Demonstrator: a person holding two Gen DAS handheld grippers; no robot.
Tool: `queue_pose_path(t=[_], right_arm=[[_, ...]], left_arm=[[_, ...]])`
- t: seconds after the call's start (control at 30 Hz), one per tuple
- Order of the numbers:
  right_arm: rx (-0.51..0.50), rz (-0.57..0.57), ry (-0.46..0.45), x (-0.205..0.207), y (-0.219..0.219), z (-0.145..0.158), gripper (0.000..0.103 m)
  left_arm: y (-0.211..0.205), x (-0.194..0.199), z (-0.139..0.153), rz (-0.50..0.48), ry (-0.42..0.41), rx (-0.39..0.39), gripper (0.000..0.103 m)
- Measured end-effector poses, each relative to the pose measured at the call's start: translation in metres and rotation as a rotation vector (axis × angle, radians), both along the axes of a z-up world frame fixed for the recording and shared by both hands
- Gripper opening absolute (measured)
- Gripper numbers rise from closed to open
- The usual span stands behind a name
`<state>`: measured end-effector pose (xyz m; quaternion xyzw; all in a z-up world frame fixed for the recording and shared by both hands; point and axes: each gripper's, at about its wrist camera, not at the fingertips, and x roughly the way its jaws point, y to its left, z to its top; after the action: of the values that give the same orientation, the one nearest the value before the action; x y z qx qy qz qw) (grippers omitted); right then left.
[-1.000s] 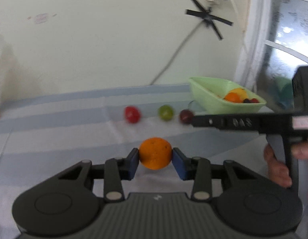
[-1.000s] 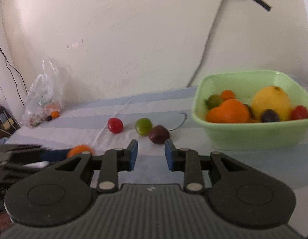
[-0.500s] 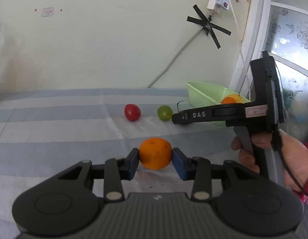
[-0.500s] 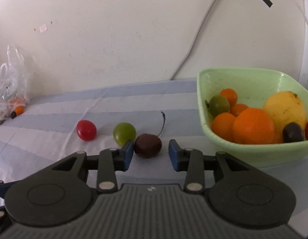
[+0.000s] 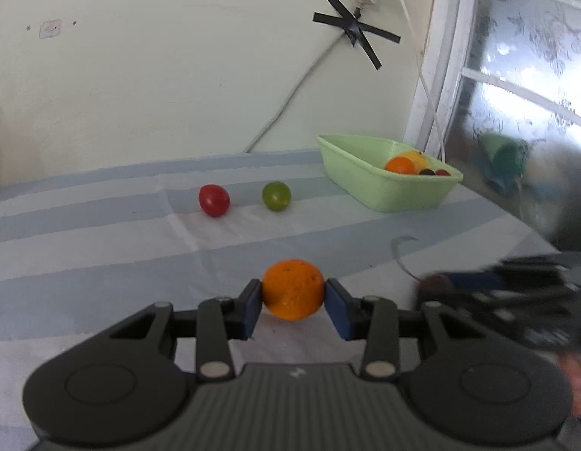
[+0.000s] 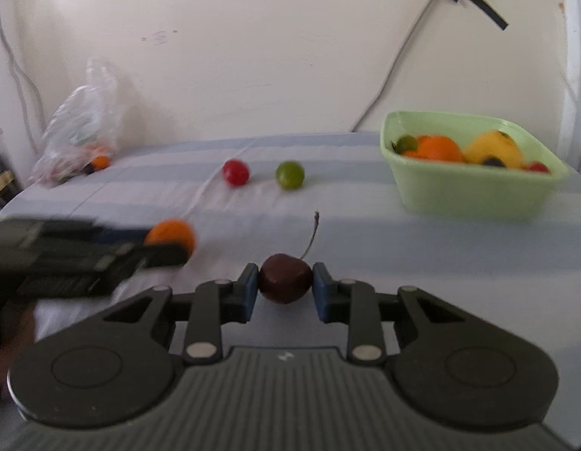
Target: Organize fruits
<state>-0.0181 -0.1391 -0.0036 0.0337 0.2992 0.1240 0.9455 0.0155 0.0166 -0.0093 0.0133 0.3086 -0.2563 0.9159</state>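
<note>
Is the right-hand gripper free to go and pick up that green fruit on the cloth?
Probably not yet. The right gripper has just closed its jaws on the dark cherry, so they are full. The path to the green fruit looks clear, but the cherry must go first.

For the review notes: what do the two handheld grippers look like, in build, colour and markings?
Both match. The left gripper and the right gripper each have a dark grey ribbed body with a small pale logo, two round black housings, black linkage arms with silver pivot pins, and blue pads on the fingers. No sleeve or cable on them is clearly visible; each appears only blurred in the other's view.
</note>
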Motion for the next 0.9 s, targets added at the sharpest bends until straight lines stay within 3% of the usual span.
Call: queue_pose_path(t=[0.17, 0.5, 0.9], right_arm=[[-0.036, -0.001, -0.028, -0.036, -0.003, -0.005, 0.033], [-0.017, -0.013, -0.063, -0.034, -0.005, -0.011, 0.034], [-0.011, 0.001, -0.079, -0.049, -0.012, -0.010, 0.035]], left_arm=[[-0.018, -0.019, -0.001, 0.048, -0.004, 0.063, 0.037], [-0.036, -0.034, -0.004, 0.194, -0.035, 0.179, 0.040], [-0.035, -0.033, -0.005, 0.221, -0.030, 0.184, 0.040]])
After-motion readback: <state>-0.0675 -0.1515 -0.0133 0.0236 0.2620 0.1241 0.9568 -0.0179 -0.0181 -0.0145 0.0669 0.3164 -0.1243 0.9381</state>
